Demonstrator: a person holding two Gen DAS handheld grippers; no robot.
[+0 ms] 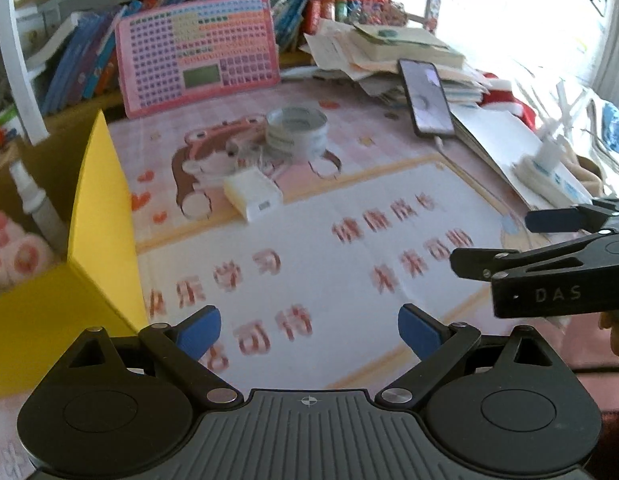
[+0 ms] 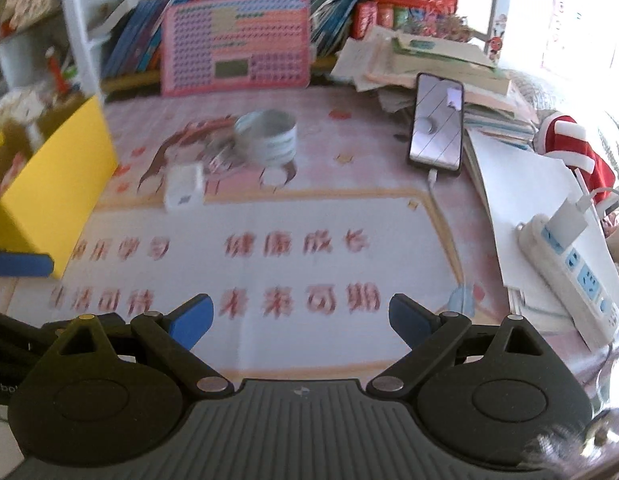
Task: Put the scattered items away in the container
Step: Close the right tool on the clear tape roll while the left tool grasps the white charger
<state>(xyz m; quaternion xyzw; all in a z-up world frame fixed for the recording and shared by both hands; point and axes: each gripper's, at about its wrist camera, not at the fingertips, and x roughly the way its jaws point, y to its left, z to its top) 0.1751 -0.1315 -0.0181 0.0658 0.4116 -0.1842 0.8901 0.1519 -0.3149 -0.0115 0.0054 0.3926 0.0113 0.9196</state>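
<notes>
Worktop carries a pink printed mat with red characters. Left tongs stand spread wide with nothing between the blue pads, hovering over the mat's near edge. Right tongs are likewise spread and empty, above the same mat; from the left wrist view they enter at the right side, fingers apart.

Yellow container sits at the left edge of the worktop. Inside it, a small white spray bottle stands upright beside a pink plush item.

Scattered items still on the mat: a white charger block lies near the mat's middle, just in front of a tangled white cable whose detail is blurred. Behind that, a roll of tape rests flat on the cartoon print.

Further back, a pink keyboard toy leans against shelved books. A phone is propped against a paper stack at right, cable attached. A white power strip lies at far right with a plug inserted.
</notes>
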